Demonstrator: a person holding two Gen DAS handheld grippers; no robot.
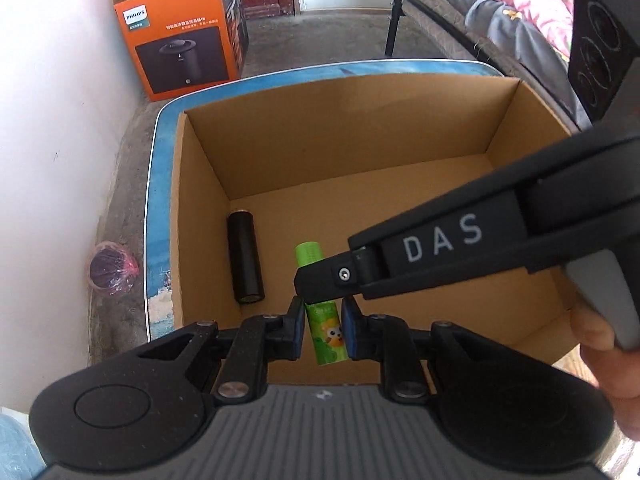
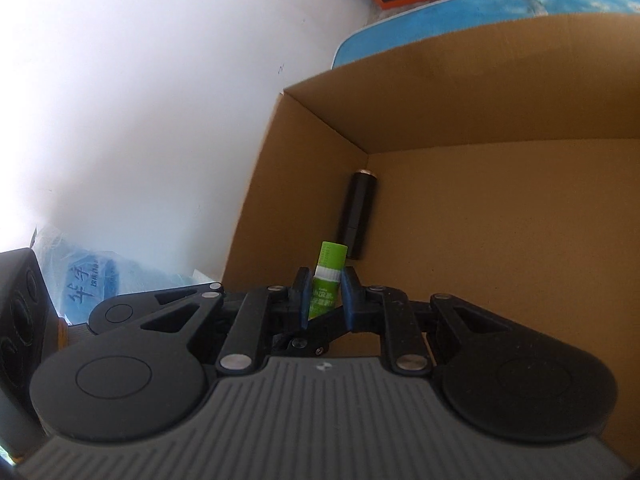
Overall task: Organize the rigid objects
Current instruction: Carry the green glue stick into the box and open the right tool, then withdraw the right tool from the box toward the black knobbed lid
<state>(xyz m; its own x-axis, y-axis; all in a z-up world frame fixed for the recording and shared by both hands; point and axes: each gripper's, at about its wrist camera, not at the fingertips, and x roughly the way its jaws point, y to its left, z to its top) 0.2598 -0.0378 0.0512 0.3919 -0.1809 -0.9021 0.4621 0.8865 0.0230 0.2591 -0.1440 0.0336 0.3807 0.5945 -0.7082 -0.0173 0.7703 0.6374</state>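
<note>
A green glue stick [image 1: 323,336] with a cartoon label hangs over the open cardboard box [image 1: 340,140]. My left gripper [image 1: 323,320] is shut on its lower half, blue pads pressing both sides. My right gripper [image 1: 316,284] reaches in from the right and crosses the same stick higher up. In the right wrist view the right gripper [image 2: 327,296] is shut on the glue stick [image 2: 329,264], whose green cap pokes out above the pads. A black cylinder [image 1: 245,256] lies on the box floor beside the left wall, also visible as the black cylinder [image 2: 358,216].
The cardboard box [image 2: 480,100] stands on a blue table [image 1: 160,184] next to a white wall. Behind it are an orange Philips carton [image 1: 180,40] and a bench with clothes [image 1: 500,20]. A pink-lined bin [image 1: 110,268] sits on the floor; a blue plastic bag [image 2: 92,276] lies at left.
</note>
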